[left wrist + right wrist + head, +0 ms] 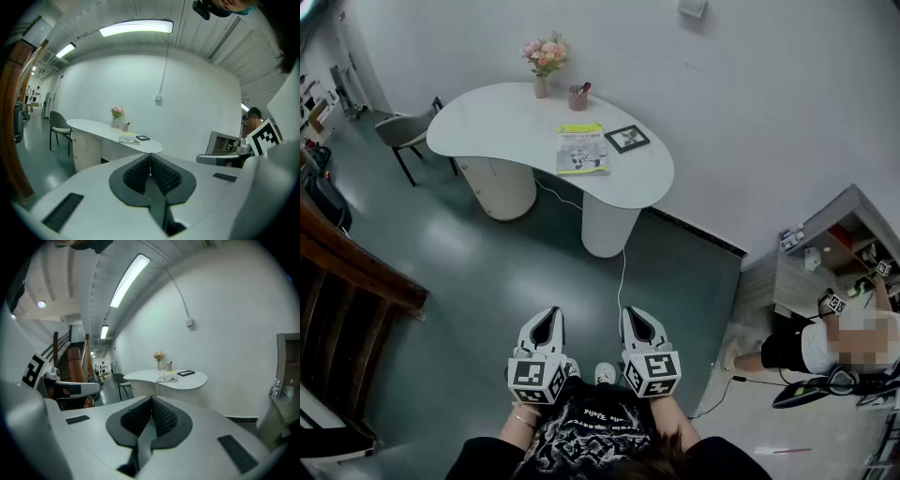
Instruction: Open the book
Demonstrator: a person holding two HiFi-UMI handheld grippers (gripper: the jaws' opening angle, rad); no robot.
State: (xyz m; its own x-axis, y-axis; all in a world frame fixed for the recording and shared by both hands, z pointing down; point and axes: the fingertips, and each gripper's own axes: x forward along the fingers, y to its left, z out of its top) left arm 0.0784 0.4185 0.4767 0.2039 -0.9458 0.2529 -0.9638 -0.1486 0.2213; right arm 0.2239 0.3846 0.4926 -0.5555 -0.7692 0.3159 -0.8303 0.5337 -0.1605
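Plainly, the left gripper [547, 321] and the right gripper [637, 319] are both clenched on nothing, held low and well apart from the desk [487, 117]. The book [582, 149] lies closed at the desk's front edge, with a framed picture [627, 139] just beside it on the right. A careless nudge could slide the book off that edge, or a swung cover might knock the frame. The print on the book's yellow-topped cover is too small to read.
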